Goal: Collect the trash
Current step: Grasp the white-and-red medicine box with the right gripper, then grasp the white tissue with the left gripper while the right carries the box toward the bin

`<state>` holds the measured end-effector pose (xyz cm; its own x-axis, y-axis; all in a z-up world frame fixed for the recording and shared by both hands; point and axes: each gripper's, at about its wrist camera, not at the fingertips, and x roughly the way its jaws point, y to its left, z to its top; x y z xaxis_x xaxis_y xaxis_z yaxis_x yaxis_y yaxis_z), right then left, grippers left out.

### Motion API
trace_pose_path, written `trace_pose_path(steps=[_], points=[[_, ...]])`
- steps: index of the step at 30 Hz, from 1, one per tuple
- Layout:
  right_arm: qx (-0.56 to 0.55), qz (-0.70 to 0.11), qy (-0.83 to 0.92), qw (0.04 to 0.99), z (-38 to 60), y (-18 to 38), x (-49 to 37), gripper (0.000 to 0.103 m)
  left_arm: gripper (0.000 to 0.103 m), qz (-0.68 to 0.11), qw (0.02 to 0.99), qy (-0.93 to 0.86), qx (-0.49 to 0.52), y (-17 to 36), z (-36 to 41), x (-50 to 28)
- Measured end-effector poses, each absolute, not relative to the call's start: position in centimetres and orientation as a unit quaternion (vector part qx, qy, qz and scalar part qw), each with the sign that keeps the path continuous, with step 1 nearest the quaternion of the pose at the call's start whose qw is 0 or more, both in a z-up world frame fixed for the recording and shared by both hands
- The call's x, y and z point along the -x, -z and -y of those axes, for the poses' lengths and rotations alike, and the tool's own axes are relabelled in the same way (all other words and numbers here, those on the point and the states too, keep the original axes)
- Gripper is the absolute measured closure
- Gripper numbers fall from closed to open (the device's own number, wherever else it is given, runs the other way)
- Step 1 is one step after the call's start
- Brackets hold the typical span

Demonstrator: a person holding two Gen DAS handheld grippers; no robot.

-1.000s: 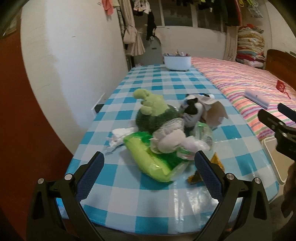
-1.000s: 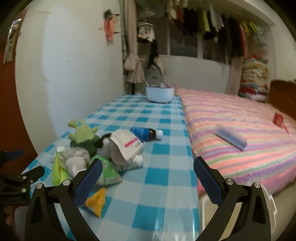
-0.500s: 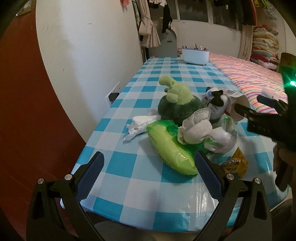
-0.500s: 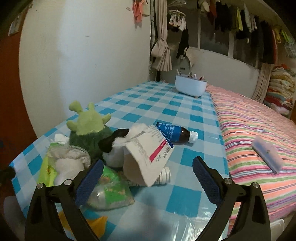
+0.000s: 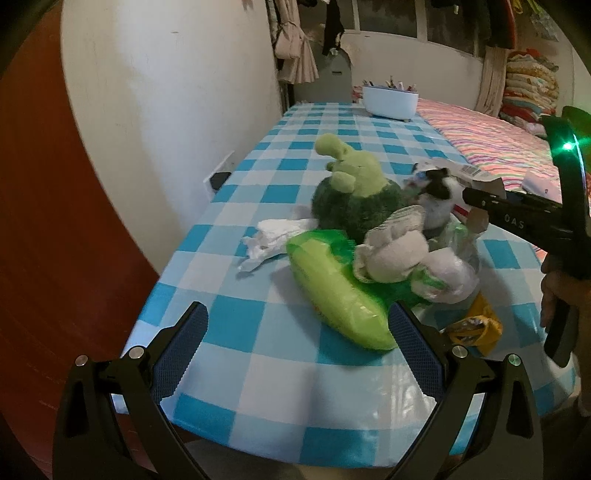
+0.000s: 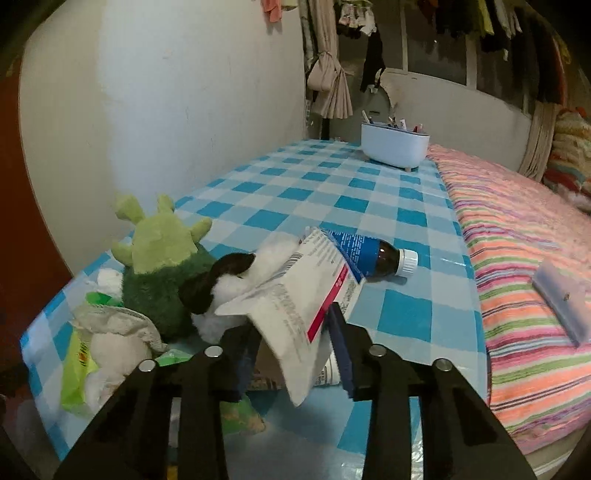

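So right gripper (image 6: 291, 354) has just closed onto the torn white carton (image 6: 295, 306) to lift it as trash, while left gripper (image 5: 295, 354) hangs open over the table (image 5: 258, 369).

And here we are in a home bedroom. A bed with a pink striped cover (image 6: 517, 266) runs along at three o'clock, right beside a table in a blue checked cloth (image 6: 332, 192). Up at twelve o'clock, clothes hang on a rail (image 6: 461, 18) by the window, with a tied-back curtain (image 6: 328, 85) at eleven. A stack of folded blankets (image 5: 528, 85) sits at two o'clock. Plush toys, one a green one (image 6: 159, 266), share the tabletop with a white pen holder (image 6: 395, 146) at the far end.
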<state>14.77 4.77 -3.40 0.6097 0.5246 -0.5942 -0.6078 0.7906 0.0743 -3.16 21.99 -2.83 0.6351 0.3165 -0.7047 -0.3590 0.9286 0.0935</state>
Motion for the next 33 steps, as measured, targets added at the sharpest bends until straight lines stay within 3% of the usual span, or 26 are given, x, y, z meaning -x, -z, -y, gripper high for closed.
trace_pose_path(steps=[10, 19, 20, 21, 23, 33], points=[[0.028, -0.268, -0.324, 0.907, -1.8, 1.0, -12.2, 0.074, 0.007, -0.383, 0.914, -0.113, 0.073, 2.1, -21.2, -1.5], [0.013, -0.241, -0.338, 0.91, -0.1, -0.5, -10.3, 0.074, 0.008, -0.436, 0.892, -0.101, 0.066, 3.7, -20.5, -6.3], [0.011, -0.239, -0.339, 0.91, 0.0, -0.6, -10.2, 0.074, 0.015, -0.443, 0.889, -0.099, 0.06, 4.1, -20.4, -6.7], [0.01, -0.238, -0.341, 0.909, 0.1, -0.7, -10.0, 0.074, 0.031, -0.452, 0.885, -0.098, 0.055, 4.4, -20.4, -7.1], [0.009, -0.234, -0.341, 0.91, 0.4, -0.9, -9.8, 0.074, 0.047, -0.468, 0.877, -0.086, 0.068, 5.2, -20.6, -7.7], [0.001, -0.21, -0.336, 0.918, 1.9, -1.8, -8.9, 0.074, 0.057, -0.423, 0.899, -0.103, 0.05, 4.3, -19.6, -6.1]])
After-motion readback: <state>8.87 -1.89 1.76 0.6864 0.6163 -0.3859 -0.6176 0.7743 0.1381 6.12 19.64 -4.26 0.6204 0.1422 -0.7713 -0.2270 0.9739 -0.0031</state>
